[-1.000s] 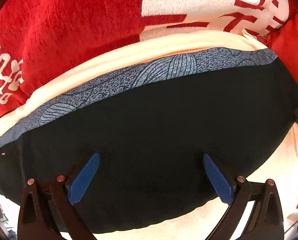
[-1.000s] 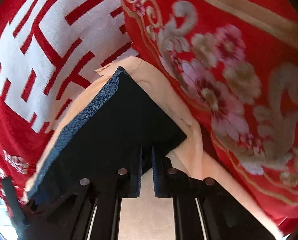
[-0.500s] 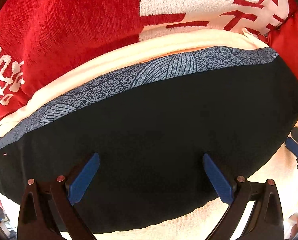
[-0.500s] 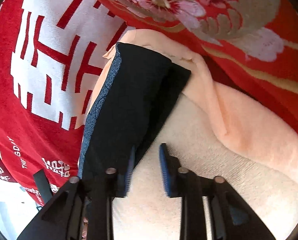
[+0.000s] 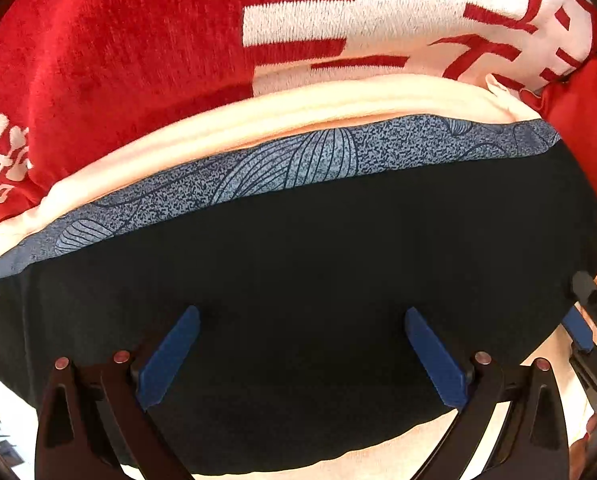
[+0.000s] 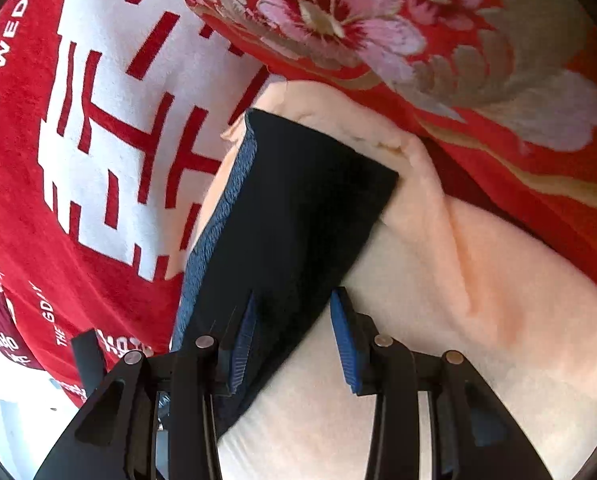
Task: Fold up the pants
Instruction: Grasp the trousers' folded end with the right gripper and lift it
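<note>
The pants [image 5: 318,264] are black with a blue patterned waistband [image 5: 298,160]. They lie folded flat on a cream blanket [image 5: 258,108]. My left gripper [image 5: 302,356] is open and empty, hovering just above the black cloth near its front edge. In the right wrist view the folded pants [image 6: 298,208] run away from me as a narrow strip. My right gripper [image 6: 292,340] is open and empty over the strip's near right edge. Its blue pad also shows at the right edge of the left wrist view [image 5: 578,328].
The cream blanket [image 6: 438,300] lies on a red towel with white characters [image 5: 118,60] [image 6: 110,128]. A red floral quilt [image 6: 438,40] lies at the back right, close to the far end of the pants.
My right gripper, shut at the pants' edge a second ago, has opened, let go and drawn back to the right. The pants lie still. My left gripper has hardly moved.
</note>
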`<state>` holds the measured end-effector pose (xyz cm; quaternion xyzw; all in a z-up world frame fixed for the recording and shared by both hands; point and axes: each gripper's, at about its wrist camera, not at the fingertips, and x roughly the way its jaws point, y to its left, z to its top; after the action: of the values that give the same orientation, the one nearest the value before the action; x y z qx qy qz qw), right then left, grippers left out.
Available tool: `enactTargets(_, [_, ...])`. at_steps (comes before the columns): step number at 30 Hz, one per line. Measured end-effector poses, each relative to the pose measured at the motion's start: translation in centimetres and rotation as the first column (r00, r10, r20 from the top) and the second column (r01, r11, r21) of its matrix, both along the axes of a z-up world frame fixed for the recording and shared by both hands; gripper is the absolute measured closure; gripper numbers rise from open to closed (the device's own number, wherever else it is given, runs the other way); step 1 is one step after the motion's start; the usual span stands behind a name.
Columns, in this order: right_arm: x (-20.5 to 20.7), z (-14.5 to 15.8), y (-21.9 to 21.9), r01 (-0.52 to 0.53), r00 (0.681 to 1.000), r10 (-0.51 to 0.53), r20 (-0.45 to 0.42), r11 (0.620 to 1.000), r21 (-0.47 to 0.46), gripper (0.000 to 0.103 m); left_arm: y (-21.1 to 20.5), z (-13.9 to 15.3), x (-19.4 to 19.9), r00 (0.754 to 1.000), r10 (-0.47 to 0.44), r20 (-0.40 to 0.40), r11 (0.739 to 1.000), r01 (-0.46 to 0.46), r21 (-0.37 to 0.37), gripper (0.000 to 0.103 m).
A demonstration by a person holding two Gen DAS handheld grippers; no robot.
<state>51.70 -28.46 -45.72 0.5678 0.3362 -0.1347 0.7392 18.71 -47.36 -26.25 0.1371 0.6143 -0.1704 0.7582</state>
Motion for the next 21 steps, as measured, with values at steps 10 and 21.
enactTargets(10, [2.7,-1.5,0.9,0.024,1.000,-0.024,0.015,1.000,-0.011,0.068,0.0,0.3,-0.6,0.999,-0.032,0.024,0.999,0.032,0.005,0.000])
enactTargets(21, [12.2,11.9,11.3,-0.218,0.969,0.242,0.042,0.926,-0.307,0.090,1.0,0.2,-2.6,0.995,-0.065,0.073,0.997,0.068,-0.033,0.022])
